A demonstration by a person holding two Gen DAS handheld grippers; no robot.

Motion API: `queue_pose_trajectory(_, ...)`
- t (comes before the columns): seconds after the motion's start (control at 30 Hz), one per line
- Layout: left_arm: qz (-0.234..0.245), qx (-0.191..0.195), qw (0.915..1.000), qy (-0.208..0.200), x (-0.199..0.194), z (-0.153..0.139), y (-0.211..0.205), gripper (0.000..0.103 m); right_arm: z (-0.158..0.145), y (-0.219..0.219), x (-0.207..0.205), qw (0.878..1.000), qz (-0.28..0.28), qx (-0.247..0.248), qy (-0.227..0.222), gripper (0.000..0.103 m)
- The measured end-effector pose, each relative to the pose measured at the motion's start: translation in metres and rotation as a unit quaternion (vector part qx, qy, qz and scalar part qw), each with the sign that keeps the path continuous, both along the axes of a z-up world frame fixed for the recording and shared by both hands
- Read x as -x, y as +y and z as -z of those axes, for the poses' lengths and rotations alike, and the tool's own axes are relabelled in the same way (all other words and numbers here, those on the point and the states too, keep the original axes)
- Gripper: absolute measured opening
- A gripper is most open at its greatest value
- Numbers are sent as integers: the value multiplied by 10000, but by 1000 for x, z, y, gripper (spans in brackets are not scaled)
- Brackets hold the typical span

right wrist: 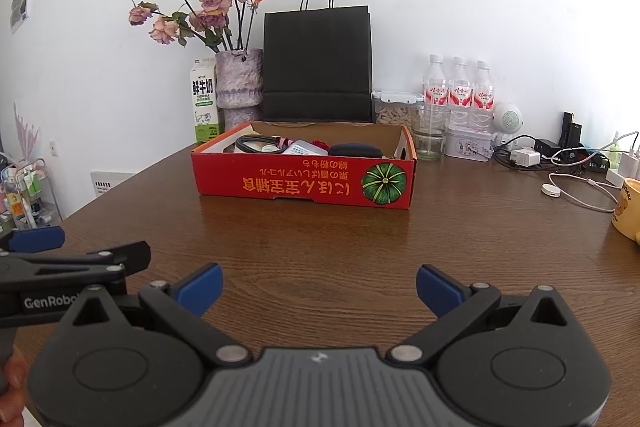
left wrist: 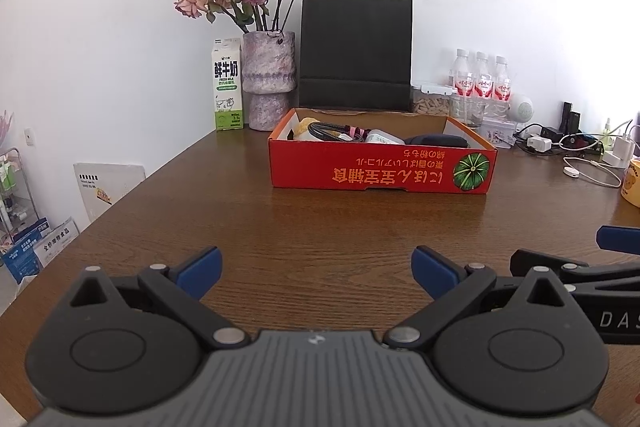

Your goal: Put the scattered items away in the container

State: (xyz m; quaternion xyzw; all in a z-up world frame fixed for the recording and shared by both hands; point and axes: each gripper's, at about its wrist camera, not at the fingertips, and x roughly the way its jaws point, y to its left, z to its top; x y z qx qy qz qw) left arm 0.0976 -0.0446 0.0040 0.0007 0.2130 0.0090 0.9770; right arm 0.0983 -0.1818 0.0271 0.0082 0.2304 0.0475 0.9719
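Since both tools hang wide open and empty over the near edge of the table [left wrist: 320, 227], the job looks close to done, or between picks. The left hand-held gripper [left wrist: 316, 273] has its blue pads spread far apart with nothing between them; the right hand-held gripper [right wrist: 319, 287] stands the same, just beside it.

The red cardboard box [left wrist: 380, 171], the container, sits toward the far edge of the table, in front of a black paper bag [left wrist: 356, 53]. It already holds a coiled cable [left wrist: 332, 131], a dark pouch [left wrist: 436, 141] and a few smaller things I cannot name.

No loose item lies on the bare wood between the grippers and the box. What is left sits toward the far right corner: a white charging cable [right wrist: 576, 193] and plugs, which may or may not count as scattered.

To do this step well, I would look over the table before reaching, choose one piece, and approach it with the jaws kept wide. A slack cable should be pinched at a bunched part, lest it trail and catch the yellow mug [right wrist: 626, 211].
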Motion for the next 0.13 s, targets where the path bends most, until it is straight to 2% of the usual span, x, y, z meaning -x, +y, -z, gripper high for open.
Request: queue_pose_trajectory(0.13, 29, 112, 9999, 76, -1, 2, 2, 103, 0, 2, 0, 10000, 6, 15, 11, 103)
